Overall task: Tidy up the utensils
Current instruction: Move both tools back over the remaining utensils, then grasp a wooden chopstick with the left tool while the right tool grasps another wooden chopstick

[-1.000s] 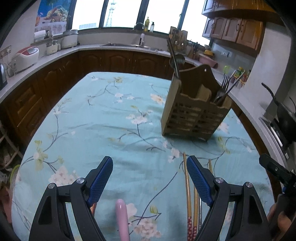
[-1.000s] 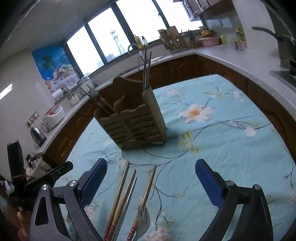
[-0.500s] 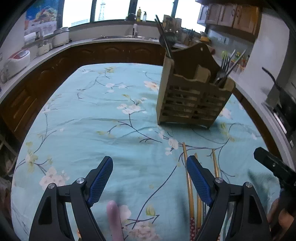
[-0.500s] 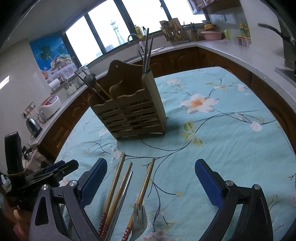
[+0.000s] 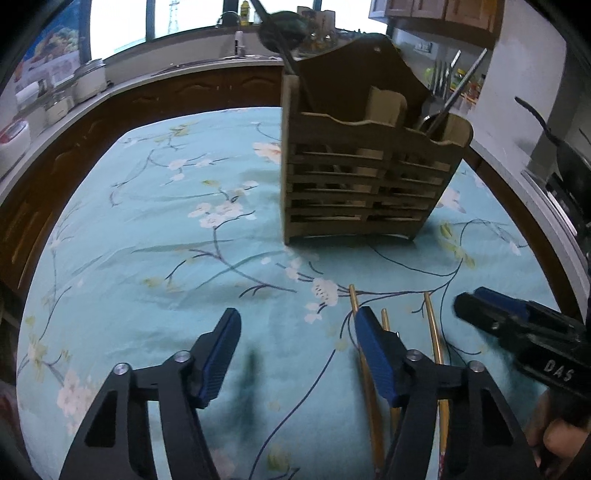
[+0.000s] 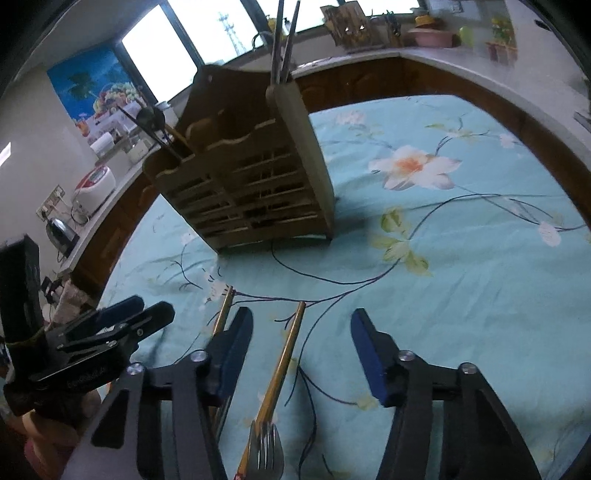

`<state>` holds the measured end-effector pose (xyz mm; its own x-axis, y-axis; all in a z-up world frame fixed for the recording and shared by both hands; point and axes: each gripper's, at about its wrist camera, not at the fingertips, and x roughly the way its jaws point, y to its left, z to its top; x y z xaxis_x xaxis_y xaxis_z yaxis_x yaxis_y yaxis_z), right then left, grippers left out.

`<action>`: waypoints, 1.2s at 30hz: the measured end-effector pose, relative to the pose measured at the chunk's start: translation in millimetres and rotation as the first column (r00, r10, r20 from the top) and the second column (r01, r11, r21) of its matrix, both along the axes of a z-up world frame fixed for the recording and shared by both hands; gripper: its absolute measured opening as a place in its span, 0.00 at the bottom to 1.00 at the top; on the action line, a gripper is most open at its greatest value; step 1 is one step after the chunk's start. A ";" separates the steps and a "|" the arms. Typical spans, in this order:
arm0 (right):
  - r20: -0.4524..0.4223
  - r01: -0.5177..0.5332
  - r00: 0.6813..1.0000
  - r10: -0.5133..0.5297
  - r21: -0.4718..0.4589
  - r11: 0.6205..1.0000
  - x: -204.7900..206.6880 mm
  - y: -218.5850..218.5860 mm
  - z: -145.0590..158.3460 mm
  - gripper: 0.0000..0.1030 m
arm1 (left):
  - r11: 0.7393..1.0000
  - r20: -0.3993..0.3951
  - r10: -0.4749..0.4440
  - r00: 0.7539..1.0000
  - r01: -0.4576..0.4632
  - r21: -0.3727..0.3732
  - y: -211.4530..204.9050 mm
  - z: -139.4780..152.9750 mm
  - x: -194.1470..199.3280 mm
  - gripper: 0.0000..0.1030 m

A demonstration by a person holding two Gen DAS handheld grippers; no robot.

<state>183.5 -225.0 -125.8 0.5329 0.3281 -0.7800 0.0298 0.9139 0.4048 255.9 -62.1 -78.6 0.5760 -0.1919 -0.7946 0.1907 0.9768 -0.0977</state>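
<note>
While several utensils already stand in the caddy, the job looks only partly done: a fork [image 6: 265, 448] and a few chopsticks [image 6: 280, 365] lie loose on the cloth [image 6: 461, 266] nearest the cameras, and neither gripper holds anything.

Nearest in the right wrist view, the fork rests at 6 o'clock with its tines pointing toward the caddy, its head touching the lower end of one chopstick that runs up toward 12. That stick lies between the spread fingers of the right gripper [image 6: 301, 354]. A second stick shows just past its left finger, partly hidden. The left gripper [image 5: 295, 354] is also spread wide over bare cloth, with the sticks at its right finger and beyond, toward 4 o'clock. A dark blur between its fingers is too smeared to name.

Farther off, at 12 o'clock, the wooden slatted caddy [image 5: 365, 184] stands upright on the cloth, apart from the loose pieces. Its left compartment holds a dark ladle [image 5: 282, 27] leaning out to 11; the right one holds metal pieces, forks among them, leaning to 1. The middle part shows a pale wooden handle; what else it holds I cannot tell.

My judgement: the remaining sticks and fork have yet to be lifted and dropped in
</note>
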 end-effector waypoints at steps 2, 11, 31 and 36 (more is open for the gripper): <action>-0.017 -0.027 1.000 0.027 0.002 1.000 5.9 5.2 -4.8 0.44 | 1.000 -0.012 -0.016 1.000 0.016 0.004 -4.9 -4.1 6.0 0.53; -0.090 -0.117 0.990 0.112 -0.055 0.992 20.9 18.9 -23.8 0.19 | 0.997 -0.045 -0.078 0.996 0.078 0.003 -23.8 -17.0 26.6 0.46; -0.109 -0.193 0.977 0.182 -0.098 0.976 32.9 25.8 -20.9 0.13 | 0.989 -0.111 -0.146 0.983 0.146 -0.004 -13.6 -43.6 34.3 0.07; -0.108 -0.205 0.975 0.193 -0.112 0.972 33.7 29.2 -21.0 0.13 | 0.988 -0.109 -0.148 0.983 0.151 0.022 -17.1 -42.8 38.7 0.07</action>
